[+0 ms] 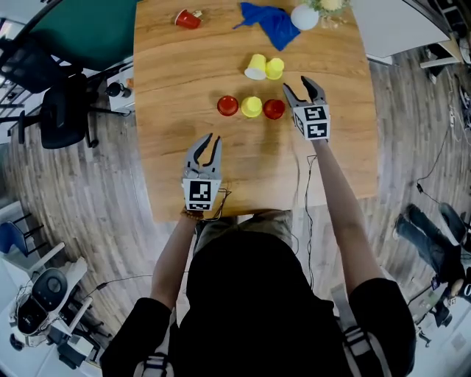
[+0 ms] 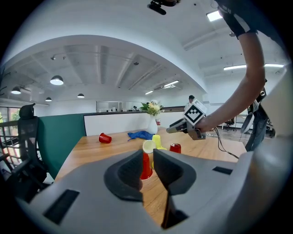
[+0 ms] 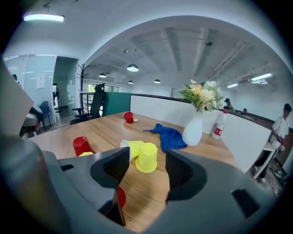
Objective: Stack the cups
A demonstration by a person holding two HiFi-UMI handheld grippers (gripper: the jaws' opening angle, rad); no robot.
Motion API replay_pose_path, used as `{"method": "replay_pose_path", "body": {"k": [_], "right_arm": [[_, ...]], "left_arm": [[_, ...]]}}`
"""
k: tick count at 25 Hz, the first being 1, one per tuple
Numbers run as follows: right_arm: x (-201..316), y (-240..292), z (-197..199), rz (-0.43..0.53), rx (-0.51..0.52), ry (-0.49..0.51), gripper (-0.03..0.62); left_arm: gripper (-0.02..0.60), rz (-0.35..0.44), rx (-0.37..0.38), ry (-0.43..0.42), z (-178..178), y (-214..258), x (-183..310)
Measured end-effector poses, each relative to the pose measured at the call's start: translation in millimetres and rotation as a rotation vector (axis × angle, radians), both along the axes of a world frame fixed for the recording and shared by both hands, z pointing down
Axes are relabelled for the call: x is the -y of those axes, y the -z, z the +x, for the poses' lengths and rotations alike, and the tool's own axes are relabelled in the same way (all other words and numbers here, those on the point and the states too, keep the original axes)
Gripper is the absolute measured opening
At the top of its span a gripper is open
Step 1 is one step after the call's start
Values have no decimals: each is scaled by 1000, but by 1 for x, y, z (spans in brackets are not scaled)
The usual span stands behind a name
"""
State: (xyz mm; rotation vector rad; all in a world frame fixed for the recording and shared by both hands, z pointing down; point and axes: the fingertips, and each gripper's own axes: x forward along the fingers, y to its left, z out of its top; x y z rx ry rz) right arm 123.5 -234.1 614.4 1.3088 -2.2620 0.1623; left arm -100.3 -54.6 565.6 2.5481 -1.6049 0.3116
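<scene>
So the right gripper (image 1: 302, 90) sits right of centre in the head view, jaws spread wide with nothing gripped. The nearest red cup (image 1: 274, 109) is just to its left, close but not touching. That cup ends a row with a middle yellow cup (image 1: 252, 107) and a far red cup (image 1: 227, 105) on the wooden table (image 1: 169, 88). Above the row there's an upside-down yellow cup (image 1: 274, 68) with a tipped yellow cup (image 1: 255, 66) right beside it. In the right gripper view the upside-down one shows in the gap between the jaws, but a good way beyond them. The left gripper (image 1: 207, 140) is lower centre, well below the row, jaws only a narrow slit apart and holding nothing. A stray red cup (image 1: 188, 18) lies on its side at the upper left, near a blue cloth (image 1: 268, 22) and a white vase (image 1: 304, 16).
</scene>
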Motion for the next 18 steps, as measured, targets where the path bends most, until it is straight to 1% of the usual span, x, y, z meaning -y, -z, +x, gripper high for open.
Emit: {"method": "replay_pose_path", "body": {"k": [4, 9, 18], "right_arm": [[26, -17, -7, -28, -17, 45, 259], [44, -35, -21, -61, -23, 85, 261], [64, -60, -29, -115, -26, 91, 261]], "left_arm": [[81, -6, 0, 4, 1, 0, -4], [81, -15, 6, 16, -1, -3, -5], [81, -27, 19, 18, -1, -8, -7]]}}
